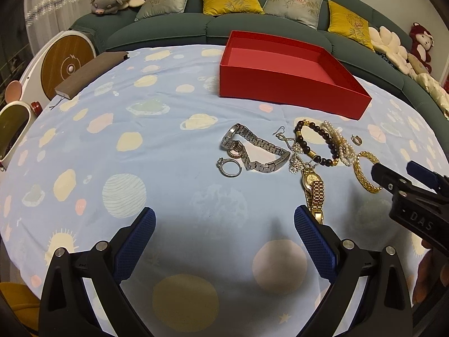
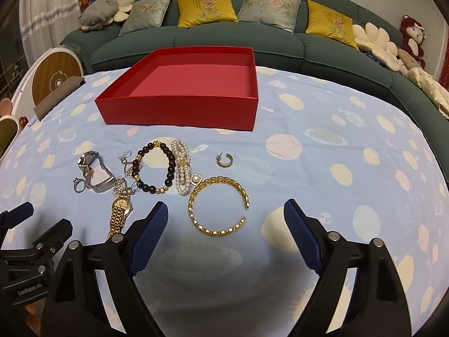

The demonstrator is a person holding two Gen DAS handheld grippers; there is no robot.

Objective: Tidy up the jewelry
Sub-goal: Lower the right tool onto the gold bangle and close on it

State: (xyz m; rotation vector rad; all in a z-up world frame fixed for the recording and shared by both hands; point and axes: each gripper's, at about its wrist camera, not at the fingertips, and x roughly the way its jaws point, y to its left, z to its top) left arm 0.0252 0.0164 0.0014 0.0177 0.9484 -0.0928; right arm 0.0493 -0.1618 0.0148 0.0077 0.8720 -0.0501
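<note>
Here, on the planet-print cloth (image 2: pixel 308 168), the jewelry lies in a loose row in front of the red box (image 2: pixel 179 112). From the left: a silver ring (image 2: pixel 78 186) touching a silver watch (image 2: pixel 94 172), then a gold watch (image 2: pixel 119 213), a dark bead bracelet (image 2: pixel 155 168), a pearl bracelet (image 2: pixel 182 168) just beside it, a gold cuff bangle (image 2: pixel 219 205), and a small hoop earring (image 2: pixel 225 160) lying apart. The left gripper (image 1: pixel 224 219) hovers with fingers spread, holding nothing. The right gripper (image 2: pixel 226 210) likewise stands wide apart, its fingers flanking the bangle without touching it.
</note>
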